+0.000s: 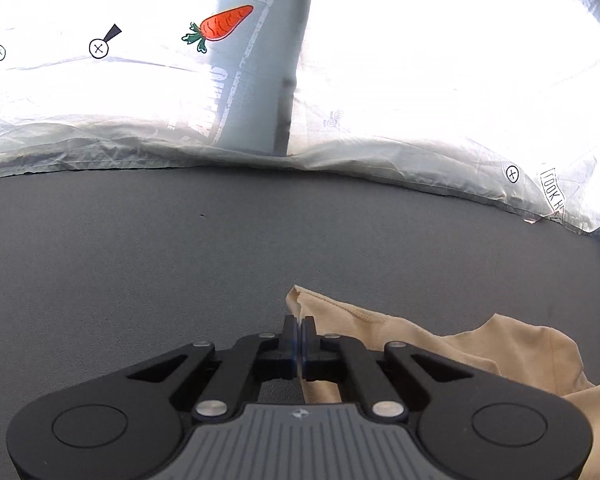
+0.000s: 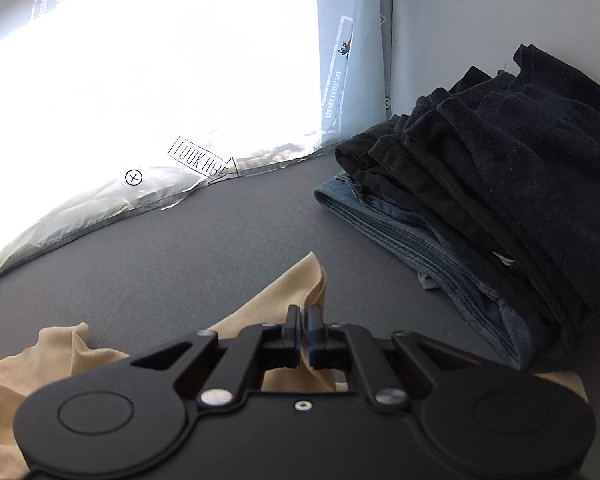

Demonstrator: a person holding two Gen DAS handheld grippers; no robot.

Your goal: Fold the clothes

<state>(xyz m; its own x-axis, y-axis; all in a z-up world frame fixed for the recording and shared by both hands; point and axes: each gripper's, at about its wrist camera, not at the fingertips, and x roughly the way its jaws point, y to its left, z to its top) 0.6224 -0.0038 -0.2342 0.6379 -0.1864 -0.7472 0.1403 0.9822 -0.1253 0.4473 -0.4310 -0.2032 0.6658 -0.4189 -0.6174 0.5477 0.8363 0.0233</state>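
Both grippers pinch a beige garment (image 1: 440, 356) lying crumpled on a dark grey surface (image 1: 140, 260). The left gripper (image 1: 299, 326) and the right gripper (image 2: 303, 316) each have jaws closed on a cloth corner. A stack of dark clothes (image 2: 500, 184) sits near the right gripper.

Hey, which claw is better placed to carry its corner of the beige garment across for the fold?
Probably left. Both claws pinch the beige garment, but the folded pile crowds the right one; the left faces open grey table.

Crumpled beige garment (image 1: 460, 356) on dark grey tabletop (image 1: 140, 260), corners raised.
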